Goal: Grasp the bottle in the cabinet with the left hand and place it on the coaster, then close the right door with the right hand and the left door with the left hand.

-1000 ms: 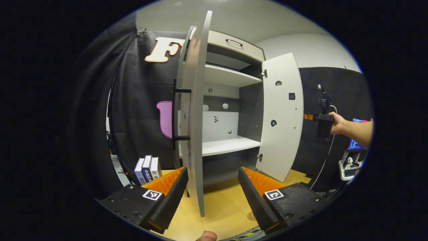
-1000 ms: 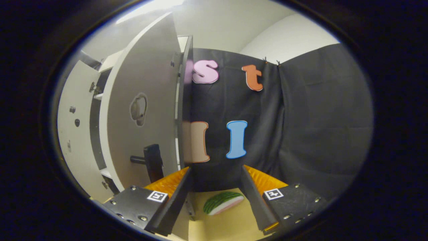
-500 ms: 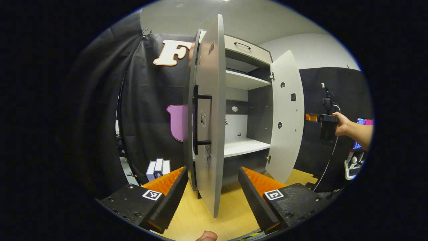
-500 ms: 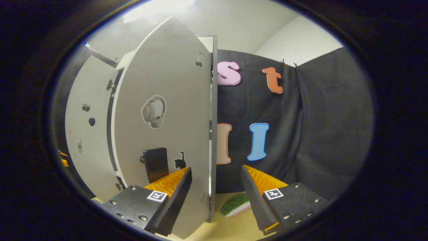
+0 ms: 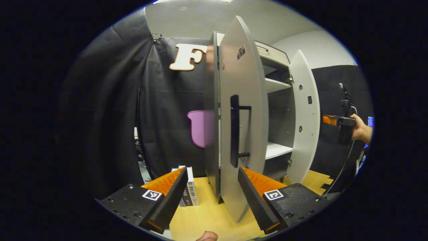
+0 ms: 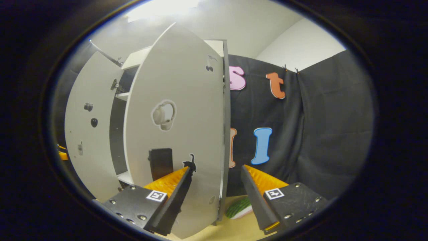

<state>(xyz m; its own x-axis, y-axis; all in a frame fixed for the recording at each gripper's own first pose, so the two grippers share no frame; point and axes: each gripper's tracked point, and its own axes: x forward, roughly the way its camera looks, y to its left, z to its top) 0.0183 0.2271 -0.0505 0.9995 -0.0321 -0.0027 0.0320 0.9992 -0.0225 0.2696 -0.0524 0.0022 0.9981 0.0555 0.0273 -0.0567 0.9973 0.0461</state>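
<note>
Doors [image 5: 242,100] smooth matt grey-white laminate, faint sheen; handle [image 5: 235,130] matt black, bar-shaped. Shelves [image 5: 277,149] smooth white board; cabinet inner wall [image 5: 277,117] dull dark grey. Tabletop [image 5: 207,214] pale wood-look, smooth. Booth wall [image 6: 321,134] matt black cloth, creased. Left gripper [image 5: 212,194] finger faces ribbed. Books [image 5: 190,187] glossy paper spines

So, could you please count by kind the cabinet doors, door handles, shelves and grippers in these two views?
Cabinet doors: 2 (left door, right door)
Door handles: 2 (left handle, right handle)
Shelves: 2 (upper shelf, lower shelf)
Grippers: 2 (left gripper, right gripper)
Total: 8
</note>
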